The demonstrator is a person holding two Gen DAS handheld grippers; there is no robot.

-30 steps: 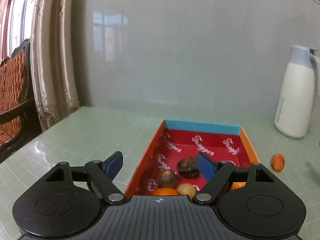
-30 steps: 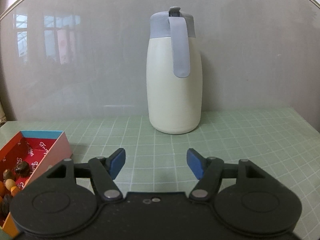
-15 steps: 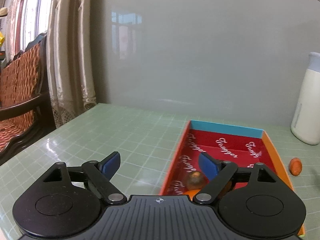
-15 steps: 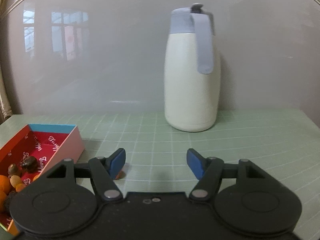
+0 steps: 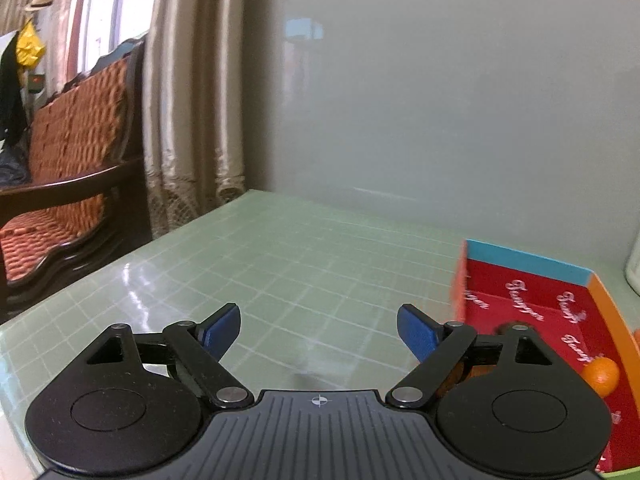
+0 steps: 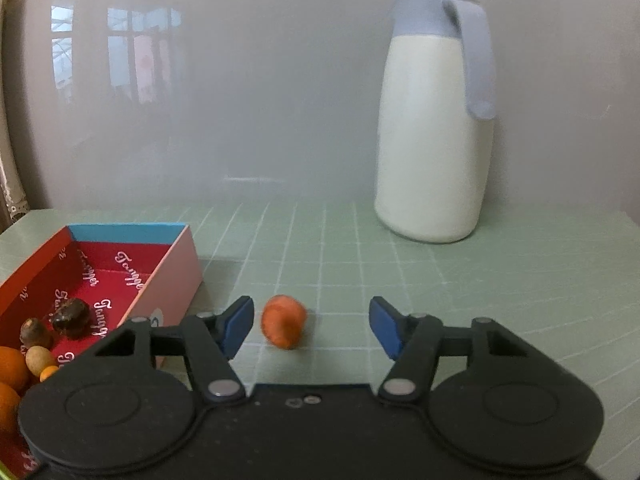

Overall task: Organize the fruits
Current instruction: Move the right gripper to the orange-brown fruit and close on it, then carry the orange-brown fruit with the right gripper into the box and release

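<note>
Two matching black hand-held grippers with blue-tipped jaws

Each of the left gripper (image 5: 319, 332) and the right gripper (image 6: 311, 326) has a matte black body with two round discs at the sides, angled link bars fixed by silver screws, and blue pads at the jaw ends. The left one has a ribbed centre plate with a small white crosshair mark.

Loose fruit (image 6: 283, 321) right of box (image 6: 168, 276); jug (image 6: 434, 120) behind.

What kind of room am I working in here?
Most likely a home living or dining room: a wooden bench with woven orange cushions, long curtains by a window, and a white thermos jug on the green gridded table.
</note>
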